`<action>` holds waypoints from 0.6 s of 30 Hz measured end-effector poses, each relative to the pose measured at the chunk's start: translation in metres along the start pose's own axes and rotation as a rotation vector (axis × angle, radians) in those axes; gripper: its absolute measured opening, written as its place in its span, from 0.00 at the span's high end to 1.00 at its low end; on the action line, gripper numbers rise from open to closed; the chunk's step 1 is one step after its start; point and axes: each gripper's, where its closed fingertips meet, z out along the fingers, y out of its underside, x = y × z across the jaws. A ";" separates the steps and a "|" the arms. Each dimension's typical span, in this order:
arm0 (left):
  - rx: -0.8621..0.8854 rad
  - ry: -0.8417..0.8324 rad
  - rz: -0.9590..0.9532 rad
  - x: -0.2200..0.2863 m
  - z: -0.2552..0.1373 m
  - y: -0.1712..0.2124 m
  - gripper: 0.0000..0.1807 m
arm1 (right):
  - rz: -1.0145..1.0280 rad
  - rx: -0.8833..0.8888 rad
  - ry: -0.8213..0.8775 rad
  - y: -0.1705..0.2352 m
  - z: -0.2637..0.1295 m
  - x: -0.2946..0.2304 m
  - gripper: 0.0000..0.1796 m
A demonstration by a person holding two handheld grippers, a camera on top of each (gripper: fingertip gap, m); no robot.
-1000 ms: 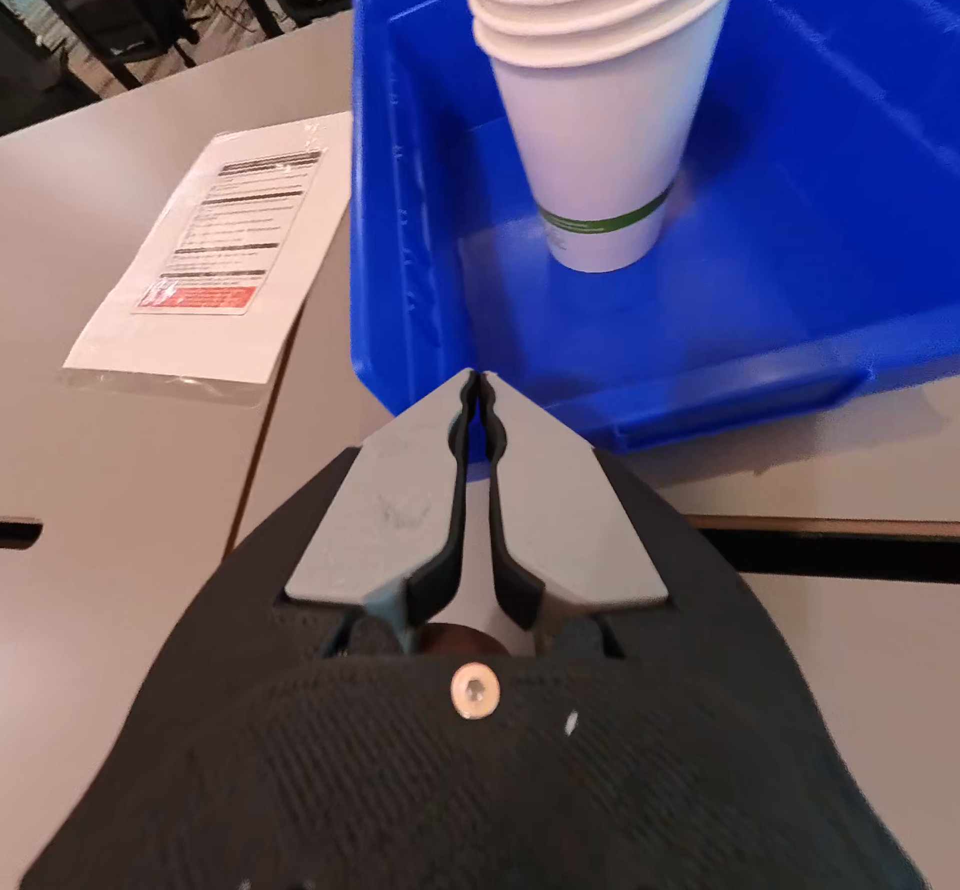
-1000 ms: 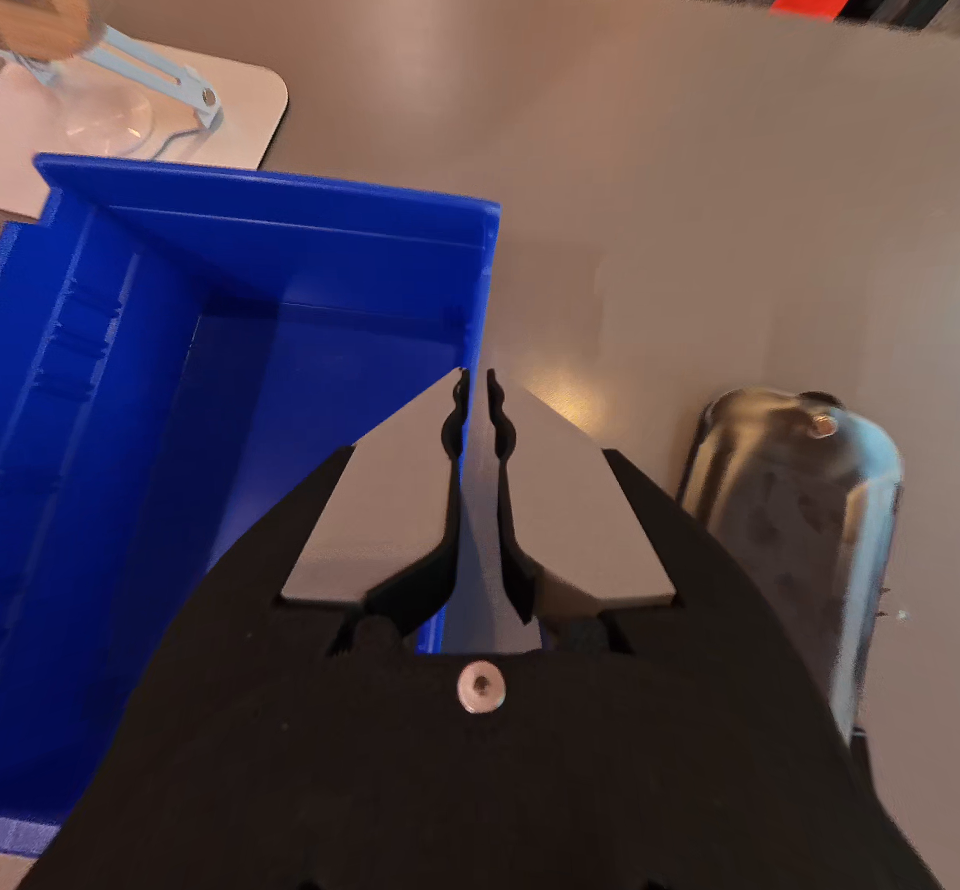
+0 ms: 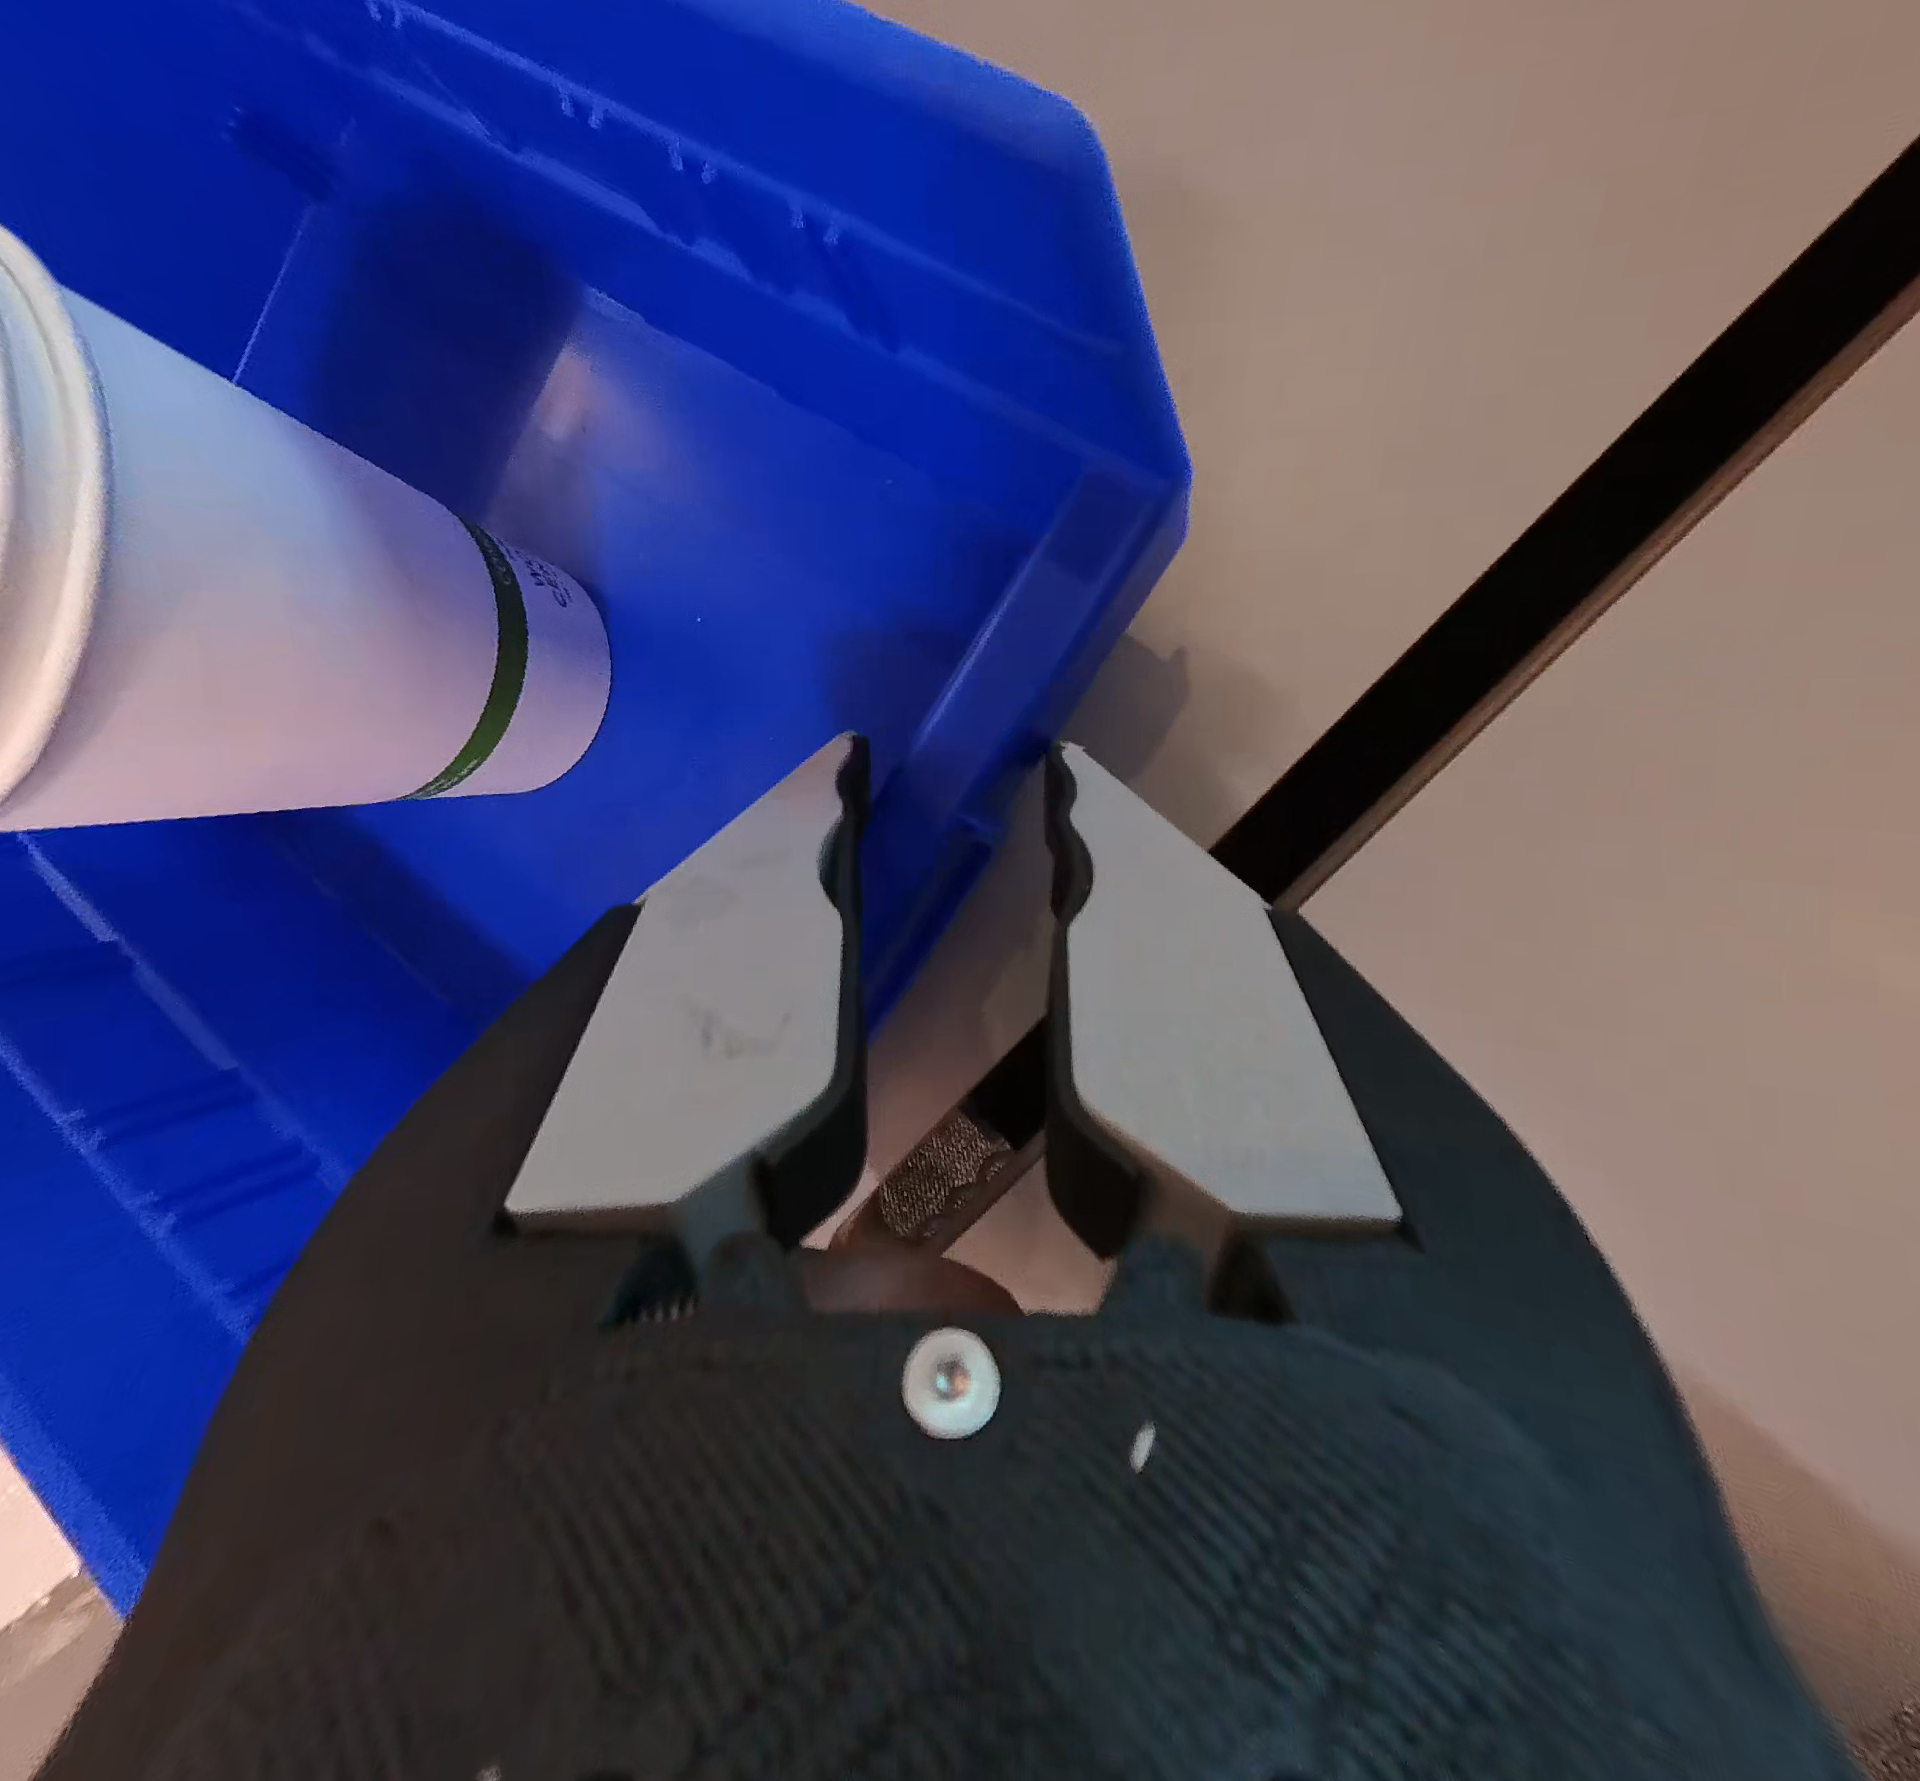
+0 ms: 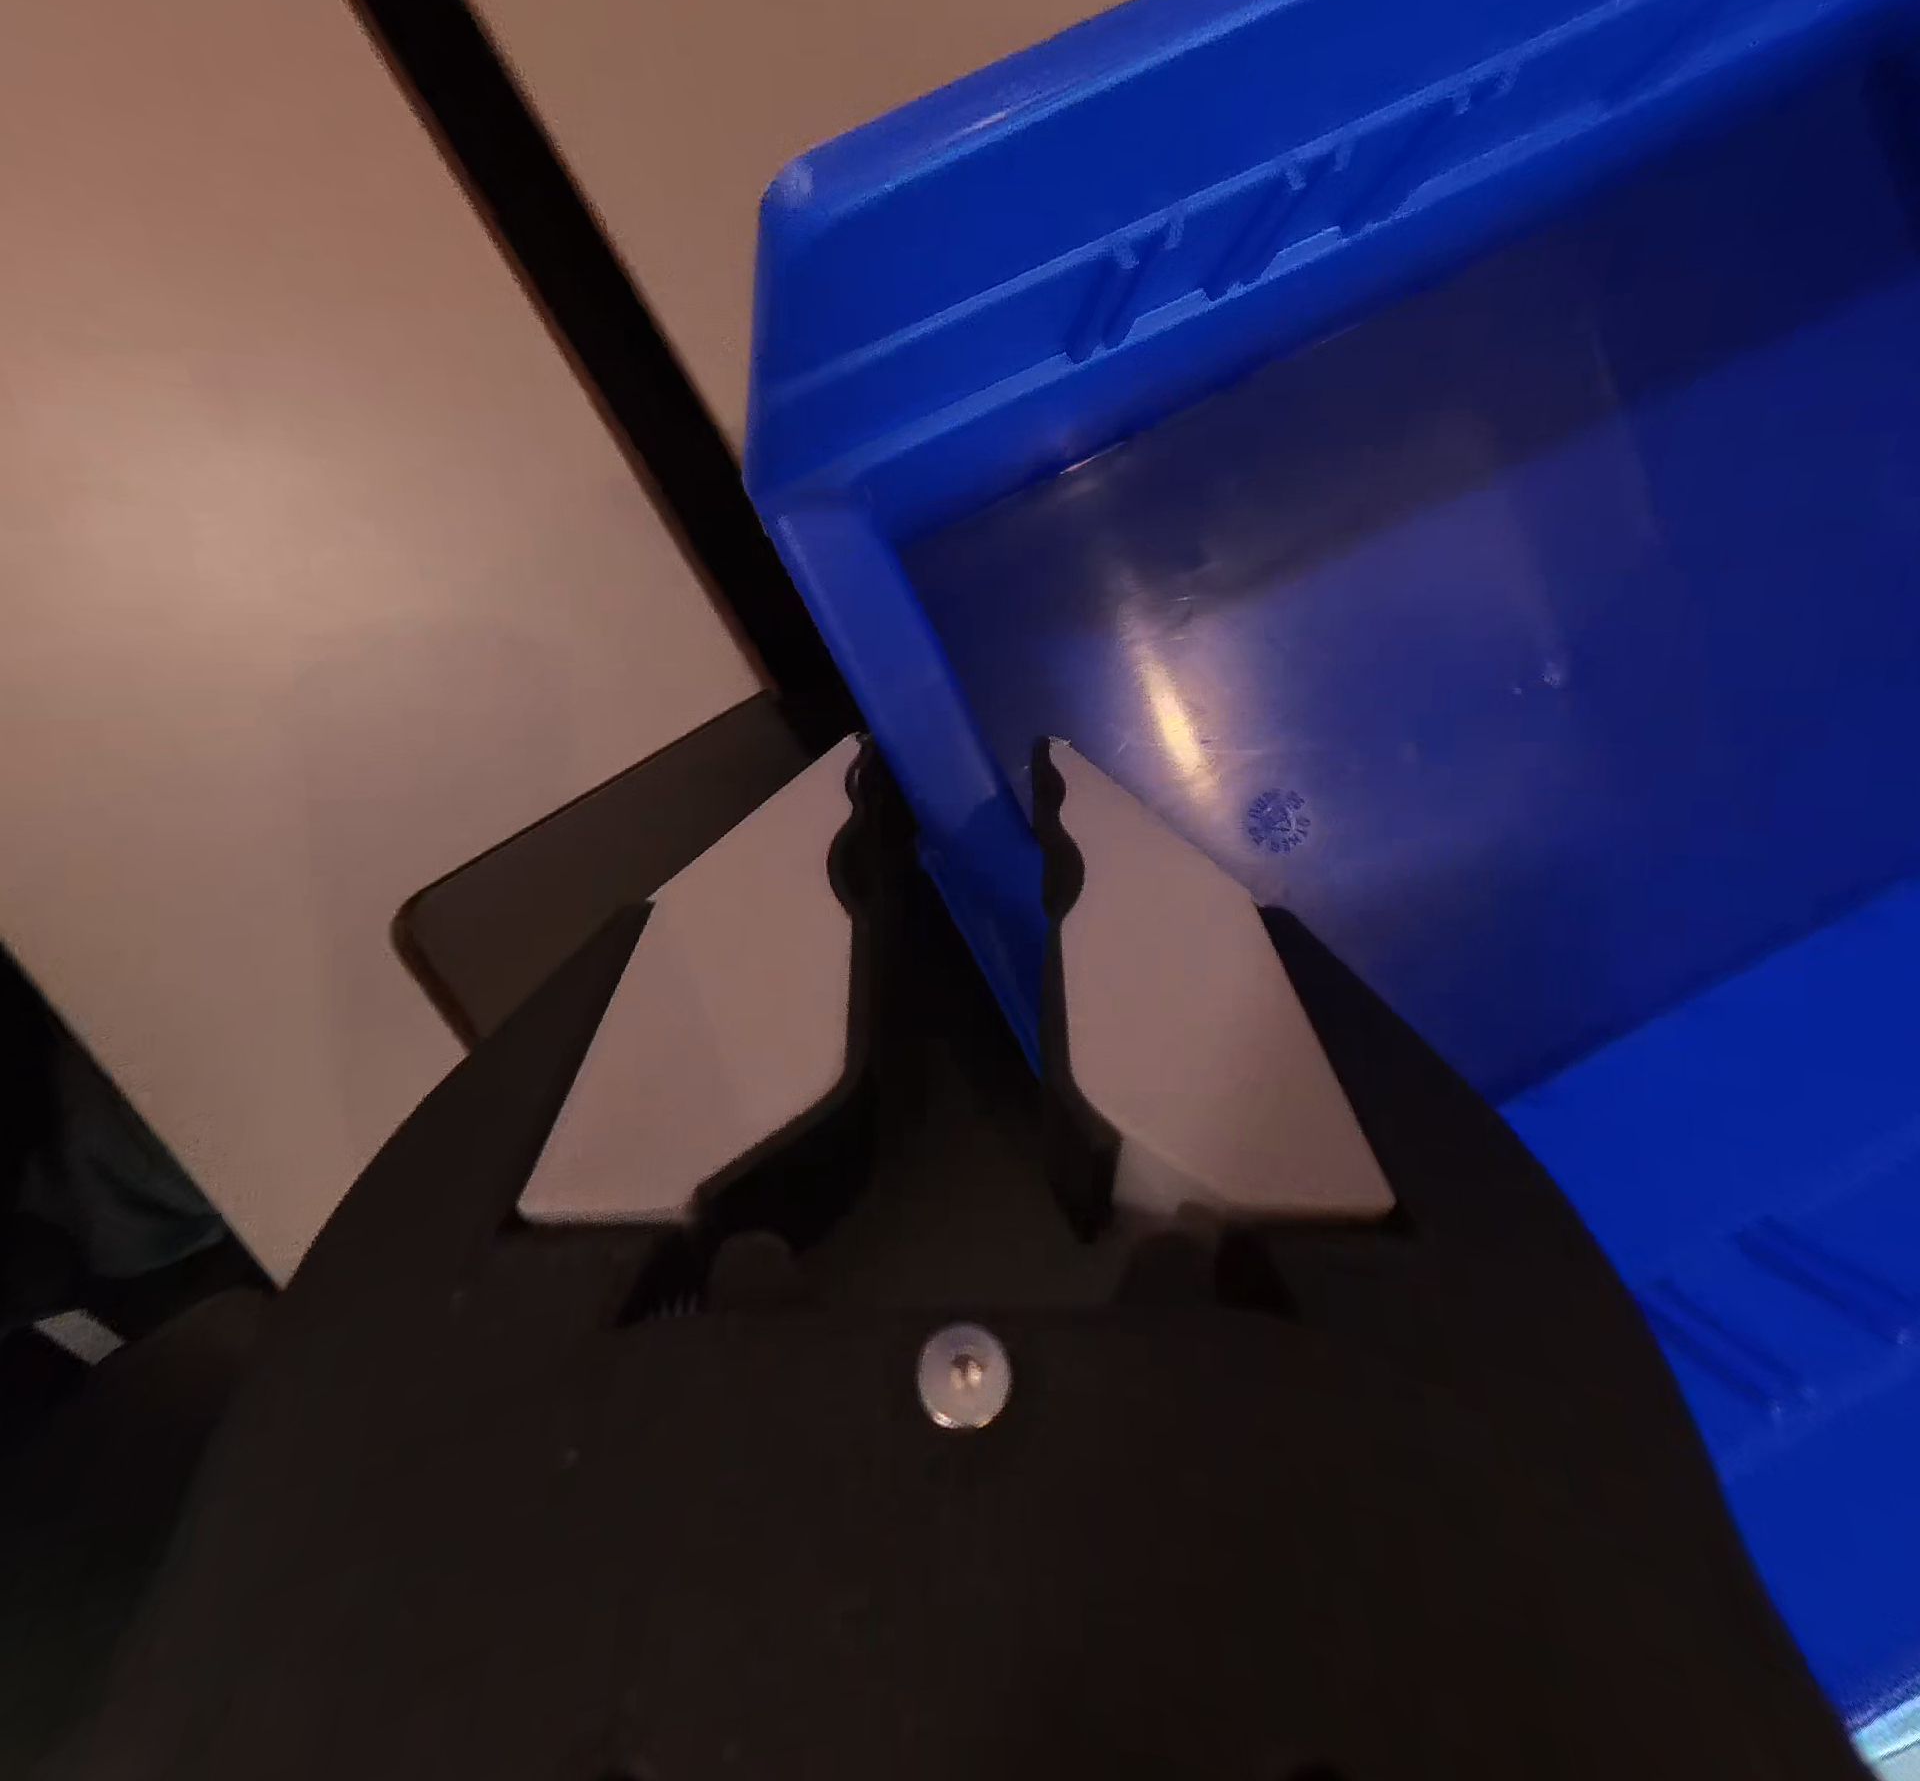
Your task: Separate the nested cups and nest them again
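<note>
1. Seemingly nothing is separated yet: the nested cups (image 3: pixel 260 651) stand stacked inside the blue bin (image 3: pixel 790 297) on the counter (image 3: pixel 1558 173).
2. Left claw (image 3: pixel 951 775) is parted, empty, astride the bin's wall.
3. Right claw (image 4: pixel 951 765) likewise straddles the bin's rim, gripping nothing.

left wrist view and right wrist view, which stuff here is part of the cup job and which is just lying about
Part of the job:
- stack of white paper cups, inside the bin
- blue bin
- left tongs, open
- right tongs, open, straddling the bin's wall

Lying about:
- table
- black gap between tabletops
- dark flat object at the table edge
</note>
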 end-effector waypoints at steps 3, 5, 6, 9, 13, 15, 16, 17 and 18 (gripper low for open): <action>-0.002 0.027 -0.009 0.000 -0.001 0.001 0.83 | 0.011 0.004 0.018 -0.001 0.002 0.014 0.85; -0.019 0.036 -0.009 -0.001 -0.001 0.003 0.83 | 0.016 0.007 0.018 0.000 0.002 0.020 0.85; -0.024 0.035 -0.008 -0.001 -0.002 0.003 0.83 | 0.023 0.006 0.012 0.001 0.002 0.023 0.85; -0.037 0.037 -0.014 0.000 -0.002 0.004 0.83 | 0.027 0.006 -0.011 0.004 0.000 0.027 0.85; -0.033 0.026 -0.009 -0.001 -0.002 0.005 0.83 | 0.048 0.034 -0.027 0.006 -0.003 0.033 0.86; -0.026 0.007 -0.003 -0.001 -0.002 0.005 0.82 | 0.051 0.046 -0.042 0.007 -0.004 0.033 0.86; -0.023 -0.003 -0.003 -0.001 -0.002 0.005 0.82 | 0.046 0.047 -0.041 0.009 -0.005 0.033 0.86; -0.020 -0.010 -0.005 -0.001 -0.002 0.005 0.82 | 0.045 0.049 -0.041 0.011 -0.007 0.033 0.86; -0.018 -0.016 -0.006 -0.001 -0.002 0.005 0.82 | 0.045 0.046 -0.045 0.014 -0.008 0.032 0.86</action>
